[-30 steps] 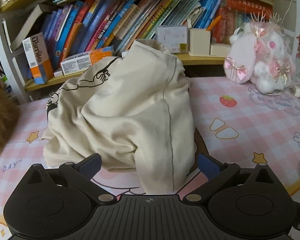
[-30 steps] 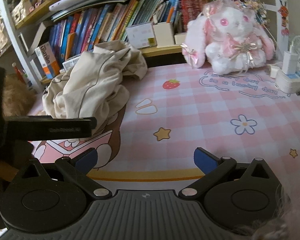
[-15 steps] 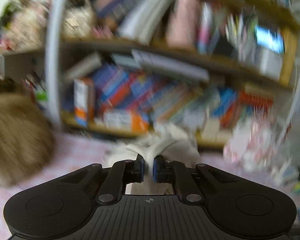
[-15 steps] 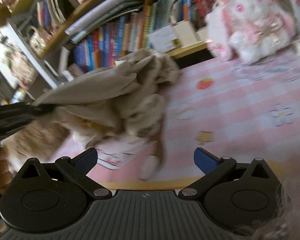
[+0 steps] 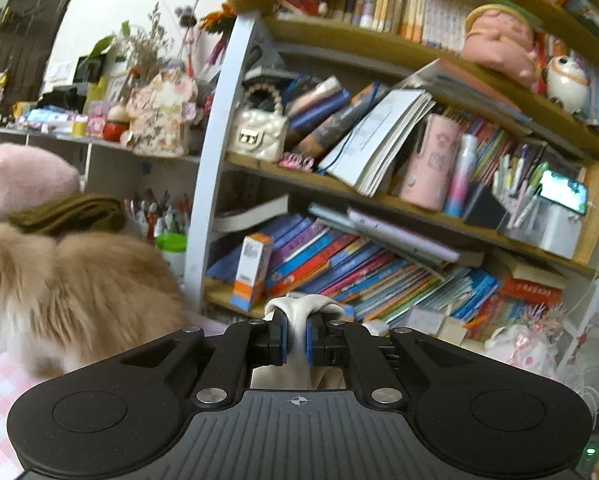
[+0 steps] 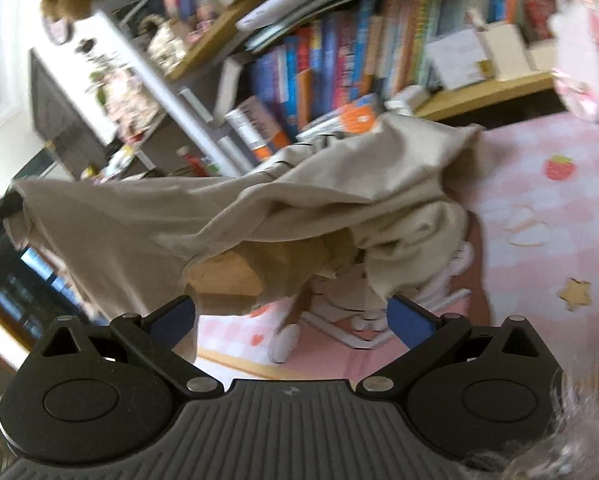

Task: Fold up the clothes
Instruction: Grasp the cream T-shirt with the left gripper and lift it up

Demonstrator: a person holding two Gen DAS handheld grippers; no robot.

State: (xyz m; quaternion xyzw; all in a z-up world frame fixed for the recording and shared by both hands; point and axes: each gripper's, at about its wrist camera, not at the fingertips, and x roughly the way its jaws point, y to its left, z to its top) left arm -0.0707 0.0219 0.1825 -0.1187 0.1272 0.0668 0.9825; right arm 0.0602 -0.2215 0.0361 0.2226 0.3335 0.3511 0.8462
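I am pinching a bunched fold of the cream garment (image 5: 299, 312) in my left gripper (image 5: 295, 338), whose blue pads are closed down to the thickness of the cloth, and I am holding it high, so that the left wrist camera is looking at the bookshelf (image 5: 379, 196) and not at the table. I am gripping a gathered edge because one firm hold lets the weight of the fabric pull the crumple out.

In the right wrist view the garment (image 6: 299, 208) is hanging as a stretched sheet from its raised corner at the far left, sloping down to a heap that is lying on the pink checked tablecloth (image 6: 539, 240) near the strawberry print (image 6: 559, 168). Part of it is in the air and part is resting on the table, in front of the lowest row of books (image 6: 339, 64).

My right gripper (image 6: 293, 320) is standing wide open with nothing between its blue pads (image 6: 409, 320), just beside the drooping lower edge of the cloth. I am keeping it spread so that it can take a second corner or hem. I judge the folding proper is not yet begun: the piece needs opening flat first. The fluffy tan toy (image 5: 71, 280) is sitting close on the left, so the cloth could drag against it.
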